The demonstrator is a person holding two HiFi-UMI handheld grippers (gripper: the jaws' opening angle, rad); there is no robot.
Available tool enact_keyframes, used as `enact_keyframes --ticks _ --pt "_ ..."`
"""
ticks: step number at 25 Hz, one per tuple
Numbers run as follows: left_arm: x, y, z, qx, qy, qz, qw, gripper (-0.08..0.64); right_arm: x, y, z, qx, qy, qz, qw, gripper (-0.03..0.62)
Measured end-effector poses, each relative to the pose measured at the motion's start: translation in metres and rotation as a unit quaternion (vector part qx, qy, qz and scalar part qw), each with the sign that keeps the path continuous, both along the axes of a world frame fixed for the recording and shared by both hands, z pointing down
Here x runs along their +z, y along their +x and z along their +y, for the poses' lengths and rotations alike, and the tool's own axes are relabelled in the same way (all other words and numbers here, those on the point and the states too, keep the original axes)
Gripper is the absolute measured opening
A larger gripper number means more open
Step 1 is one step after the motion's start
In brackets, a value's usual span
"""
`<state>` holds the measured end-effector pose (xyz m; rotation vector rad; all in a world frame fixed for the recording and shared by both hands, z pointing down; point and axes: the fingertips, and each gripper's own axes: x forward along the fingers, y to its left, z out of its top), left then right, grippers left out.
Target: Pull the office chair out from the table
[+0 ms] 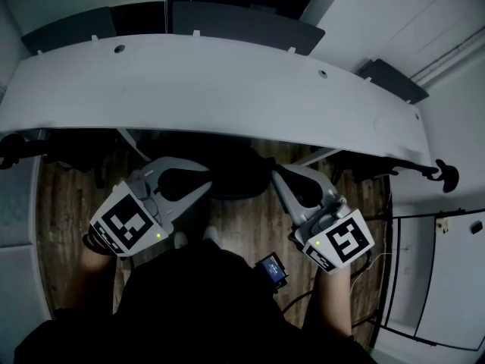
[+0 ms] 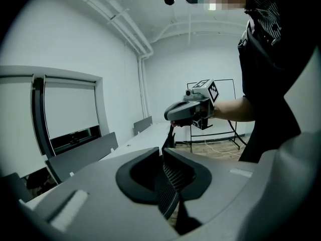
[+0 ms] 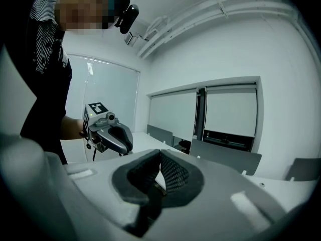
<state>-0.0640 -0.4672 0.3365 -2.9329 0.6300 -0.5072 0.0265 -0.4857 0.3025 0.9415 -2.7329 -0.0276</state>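
Note:
The office chair (image 1: 236, 174) is a dark shape tucked under the near edge of the curved white table (image 1: 227, 89). My left gripper (image 1: 206, 188) points at the chair's left side and my right gripper (image 1: 274, 174) at its right side, each close to the dark back. In the left gripper view the ribbed pads (image 2: 165, 177) meet at the tips with nothing seen between them, and a thin dark edge of the chair (image 2: 169, 138) rises just beyond. In the right gripper view the jaws (image 3: 160, 155) are also together and empty. Most of the chair is hidden by the tabletop.
Grey divider screens (image 1: 242, 23) stand along the table's far edge. Other dark chair parts show under the table at left (image 1: 76, 158) and an armrest at right (image 1: 443, 174). Wooden floor (image 1: 250, 226) lies below, and a black frame stand with cables (image 1: 409, 279) stands at right.

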Motion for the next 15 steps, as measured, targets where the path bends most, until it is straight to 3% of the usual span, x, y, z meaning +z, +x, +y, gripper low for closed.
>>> enact_keyframes --ticks 5,15 --pt "0.01 0.002 0.002 0.004 -0.004 -0.023 0.9997 0.057 0.007 0.001 0.003 -0.012 0.005 0.027 1.0 0.005" --pt "0.055 -0.001 0.005 0.029 0.02 -0.159 0.9867 0.182 0.026 -0.01 0.01 -0.045 0.004 0.064 0.997 0.091"
